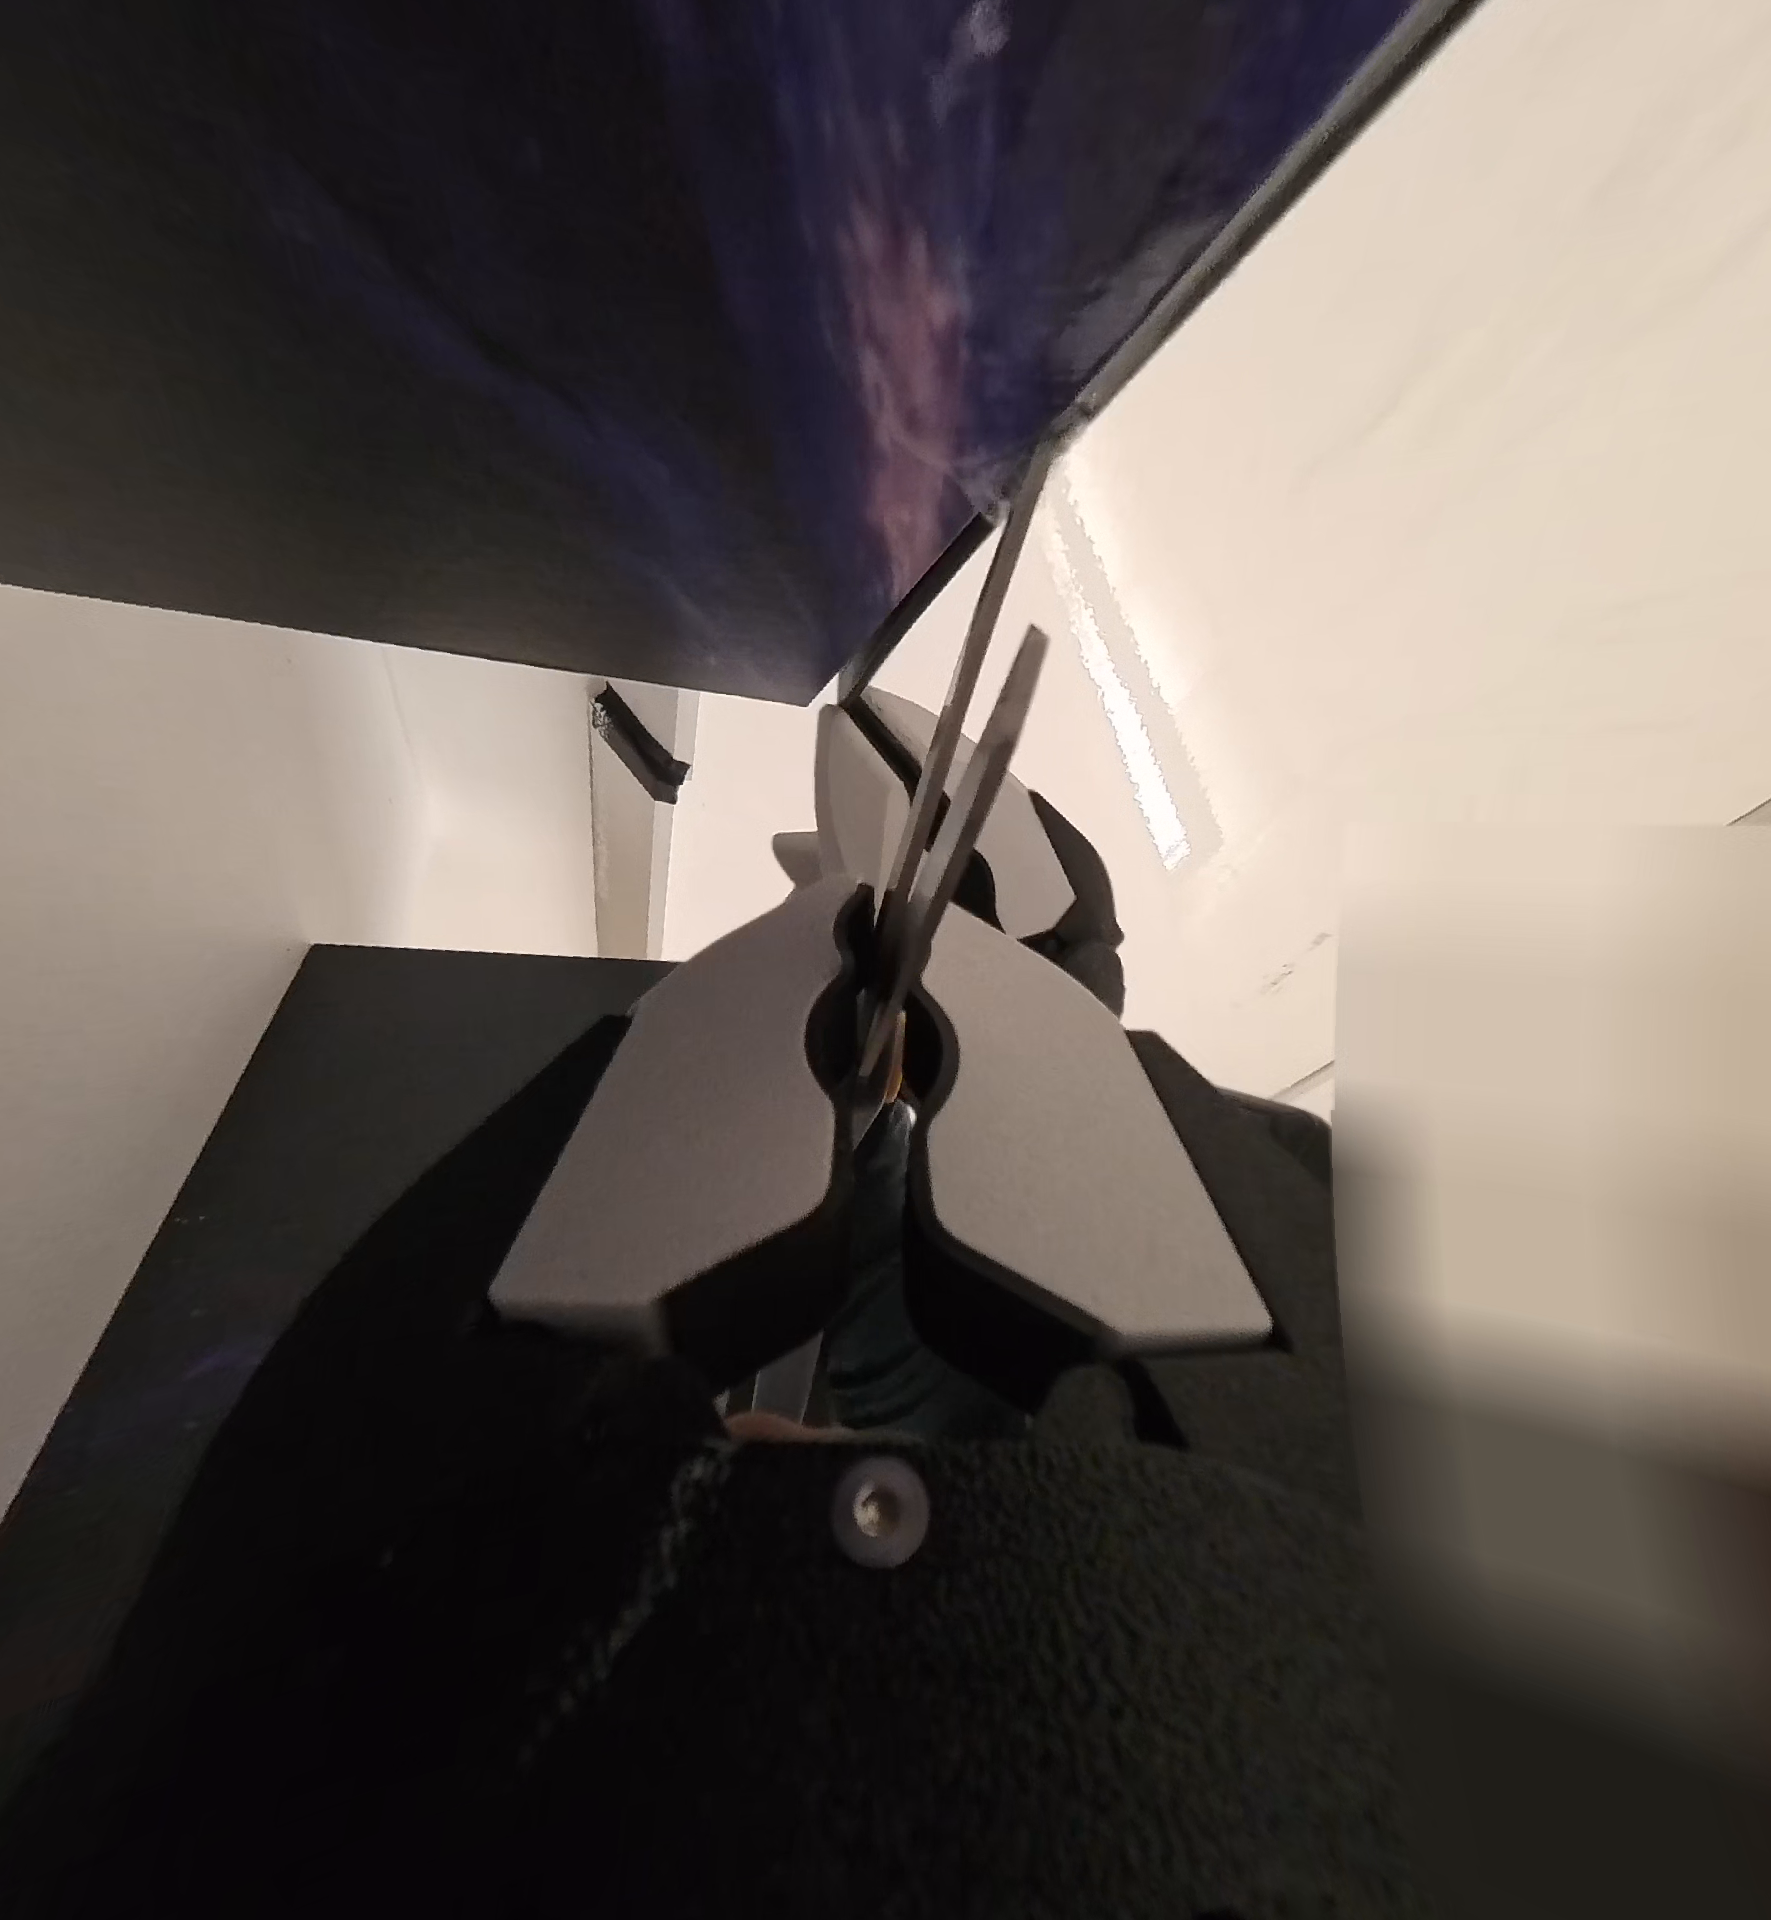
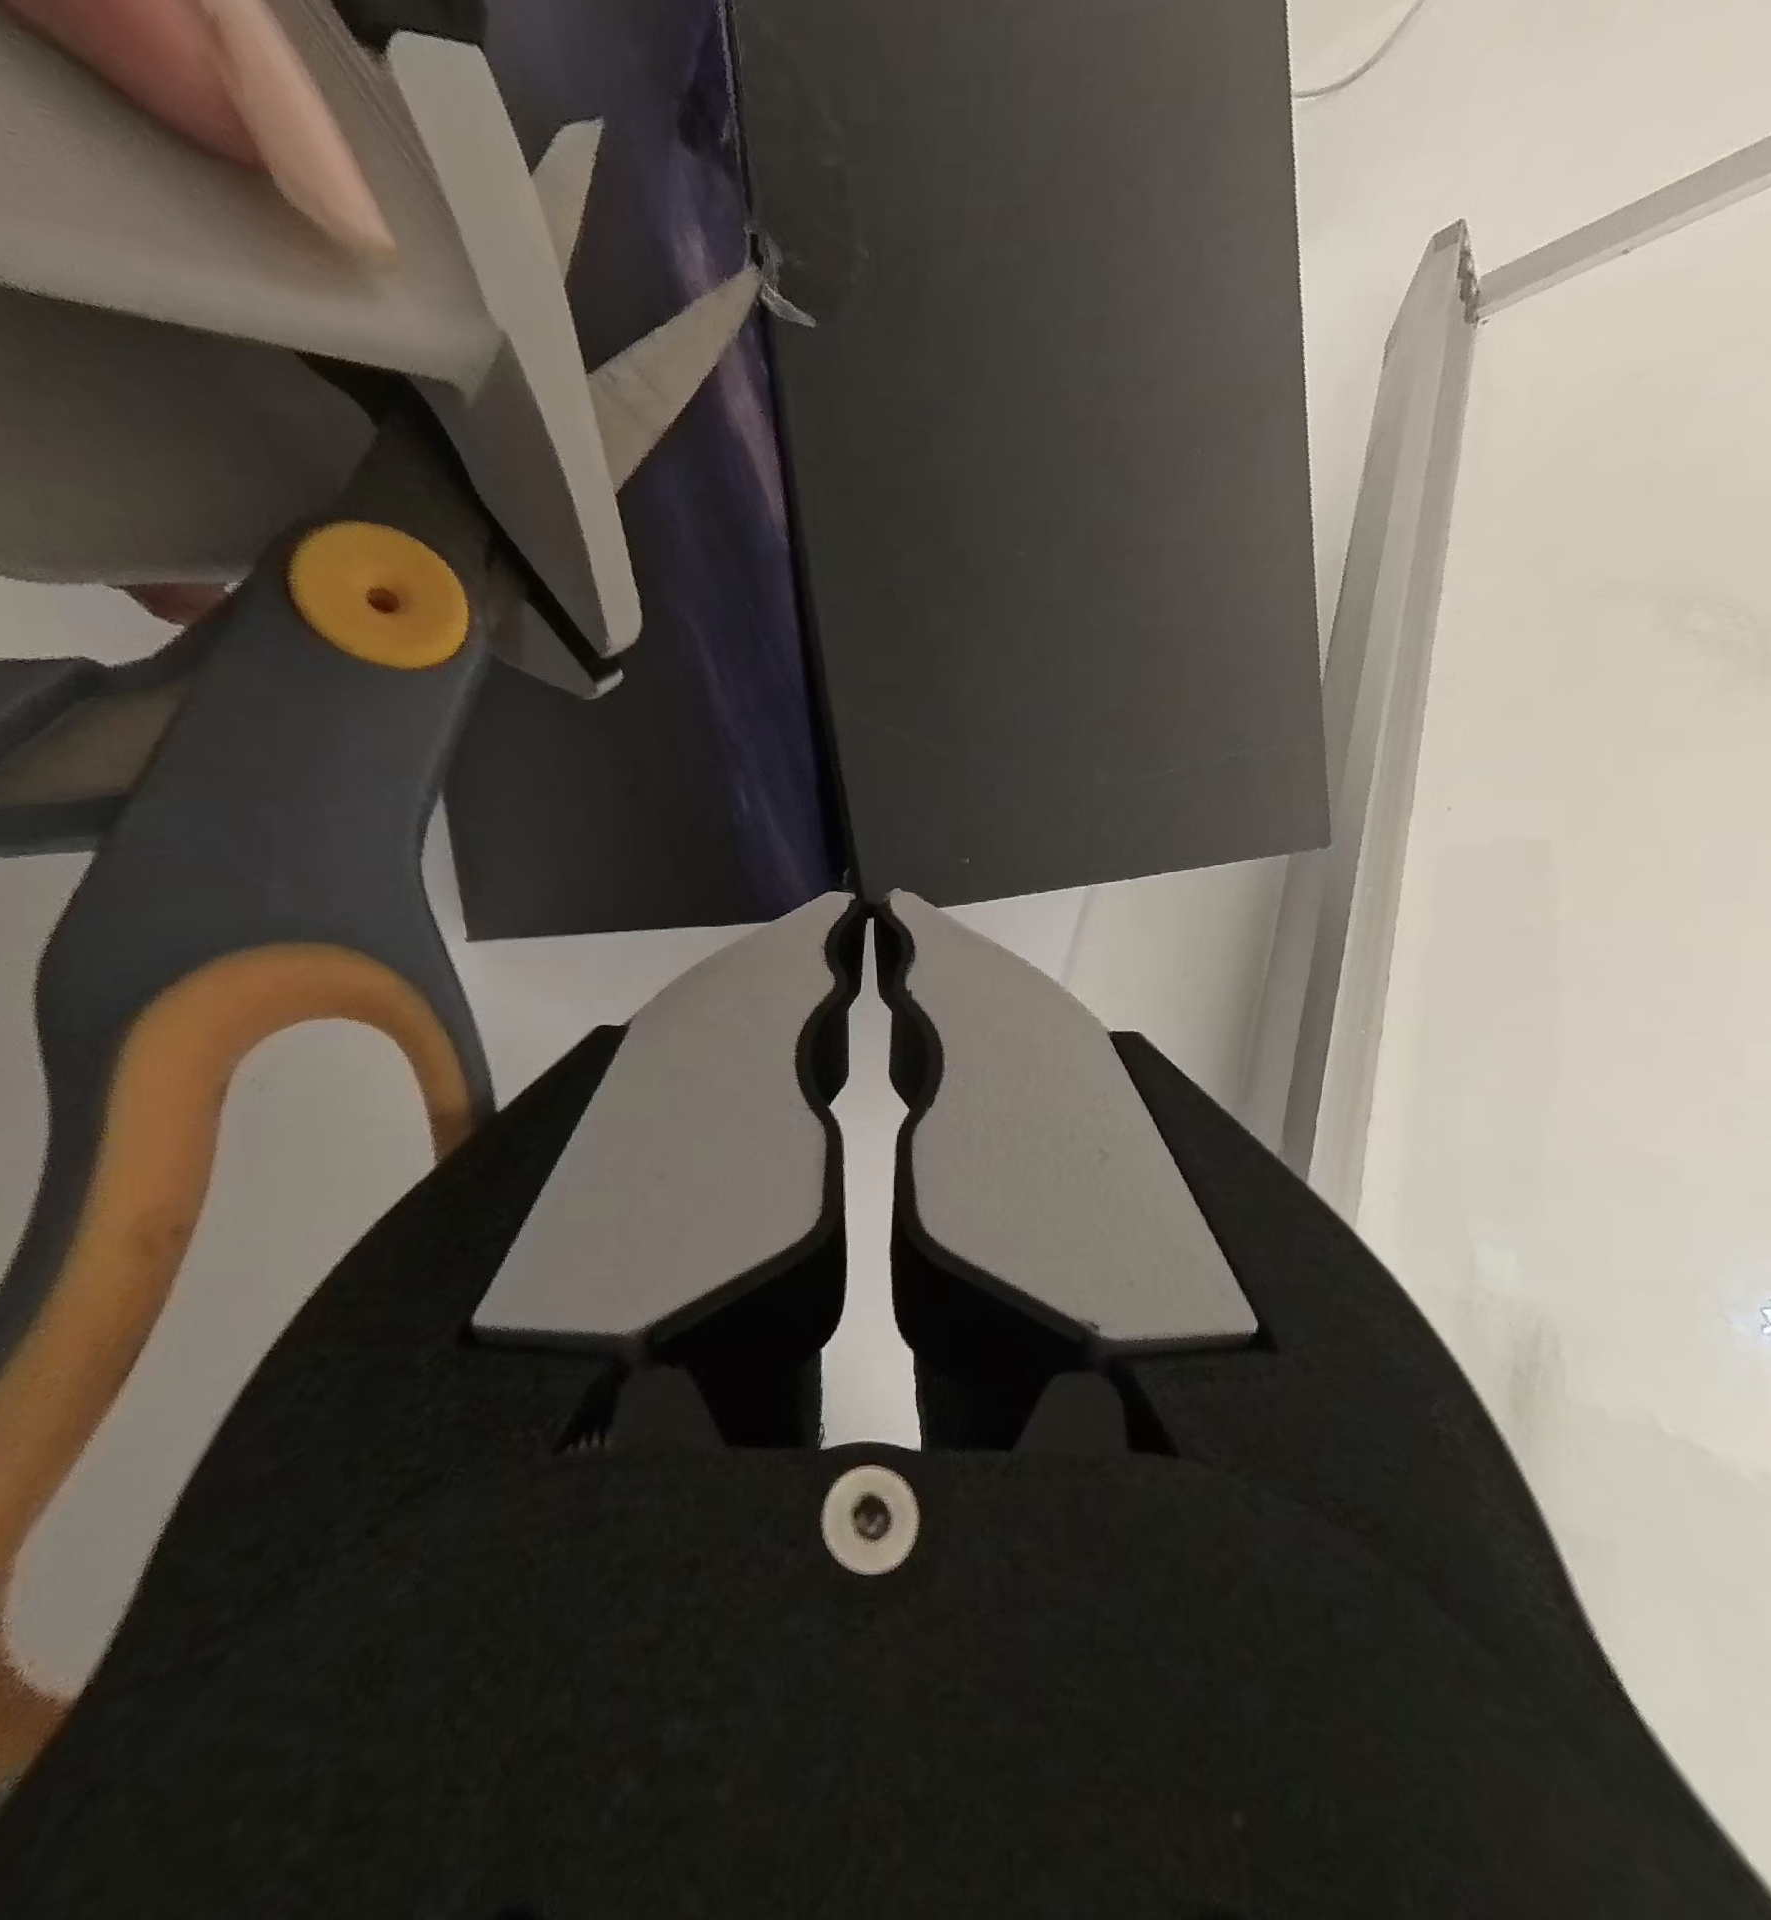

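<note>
My left gripper is shut on a pair of scissors. The blades stand slightly apart and point up at the corner of a dark sheet with a purple cloudy print. In the right wrist view the scissors have grey handles with orange lining and a yellow pivot cap. The blade tip touches the sheet's edge, where a small ragged nick shows. My right gripper is shut on the lower edge of the sheet and holds it upright. The left gripper shows at the upper left.
A person's fingers rest on the left gripper. A grey metal rail stands to the right of the sheet against a white surface. A black panel lies low on the left in the left wrist view.
</note>
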The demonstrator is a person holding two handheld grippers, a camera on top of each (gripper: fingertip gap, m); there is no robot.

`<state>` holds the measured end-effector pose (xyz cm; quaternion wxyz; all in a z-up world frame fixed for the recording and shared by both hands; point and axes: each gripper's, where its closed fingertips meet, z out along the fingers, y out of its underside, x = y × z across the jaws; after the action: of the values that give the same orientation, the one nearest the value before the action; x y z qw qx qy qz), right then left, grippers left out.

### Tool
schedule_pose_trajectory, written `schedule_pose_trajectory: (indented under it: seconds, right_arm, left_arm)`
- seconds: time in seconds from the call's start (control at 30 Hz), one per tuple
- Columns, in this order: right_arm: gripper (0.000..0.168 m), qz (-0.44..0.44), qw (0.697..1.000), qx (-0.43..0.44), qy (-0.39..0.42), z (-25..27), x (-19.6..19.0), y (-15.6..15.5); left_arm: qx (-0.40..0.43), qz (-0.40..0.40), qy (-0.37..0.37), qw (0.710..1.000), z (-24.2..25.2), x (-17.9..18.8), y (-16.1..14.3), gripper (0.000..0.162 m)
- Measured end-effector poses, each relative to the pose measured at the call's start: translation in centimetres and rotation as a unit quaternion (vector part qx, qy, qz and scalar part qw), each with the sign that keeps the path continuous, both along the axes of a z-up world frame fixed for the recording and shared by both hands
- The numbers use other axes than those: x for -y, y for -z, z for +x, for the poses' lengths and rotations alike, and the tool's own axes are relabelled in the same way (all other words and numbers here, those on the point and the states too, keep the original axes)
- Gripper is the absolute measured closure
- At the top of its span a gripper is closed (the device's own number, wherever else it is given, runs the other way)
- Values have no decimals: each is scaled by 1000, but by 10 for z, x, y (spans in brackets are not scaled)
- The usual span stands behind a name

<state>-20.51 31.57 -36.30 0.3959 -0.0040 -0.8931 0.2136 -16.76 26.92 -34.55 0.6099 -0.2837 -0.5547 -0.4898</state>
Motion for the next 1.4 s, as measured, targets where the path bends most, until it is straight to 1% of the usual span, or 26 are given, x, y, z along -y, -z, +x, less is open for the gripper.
schedule_pose_trajectory:
  seconds: [0.13,0.6,0.63,0.67,0.7,0.73,0.77,0.8,0.83,0.9,0.97,1.03,1.07,1.17,1.2,1.23,1.3,1.33,1.4]
  right_arm:
    - [167,0,1000,0,-1,0,0,0]
    - [168,-17,1000,5,1,2,0,-4]
    - [168,-63,996,-63,12,-7,5,-28]
    - [168,-133,981,-141,-7,-9,14,-70]
    - [168,-165,977,-131,15,-16,14,-85]
    - [168,-160,982,-83,55,-25,7,-75]
    - [168,-152,983,-80,67,-26,0,-69]
    - [168,-150,981,-108,52,-21,-4,-73]
    - [168,-144,983,-105,39,-16,-5,-70]
    - [168,-138,988,-57,30,-10,-6,-53]
    - [168,-118,992,-32,11,-7,-5,-42]
    - [168,-98,995,26,1,-1,-7,-23]
    - [168,-93,995,39,0,0,-7,-19]
    - [168,-74,996,46,-20,3,-5,-13]
    - [166,-63,997,51,-14,2,-7,-8]
    - [158,-50,997,65,-11,2,-8,-1]
    - [153,-40,996,83,-6,2,-9,6]
    - [154,-36,996,77,-12,1,-8,6]
    - [164,-25,998,45,-26,-2,-5,1]
  left_arm:
    - [2,4,11,1000,3,-6,-1,161]
    - [10,16,2,1000,1,-5,-1,161]
    - [6,18,5,1000,1,-5,-2,161]
    - [7,23,5,1000,1,-5,-4,162]
    - [7,24,3,1000,0,-6,-6,161]
    - [5,19,4,1000,-1,-6,-6,161]
    - [3,15,6,1000,-2,-7,-7,162]
    - [0,15,8,1000,-1,-6,-8,162]
    - [-1,13,10,1000,0,-6,-8,162]
    - [0,5,9,1000,0,-7,-3,162]
    - [3,10,6,1000,0,-6,-3,161]
    - [2,7,4,1000,1,-5,-3,161]
    - [2,8,4,1000,1,-4,-4,161]
    - [3,9,3,1000,3,-3,-3,161]
    - [3,10,2,1000,3,-2,-3,161]
    - [3,11,1,1000,3,-1,-3,161]
    - [5,15,-1,1000,3,-3,-4,161]
    - [5,14,-1,1000,3,-3,-4,161]
    - [5,14,-2,1000,3,-3,-4,161]
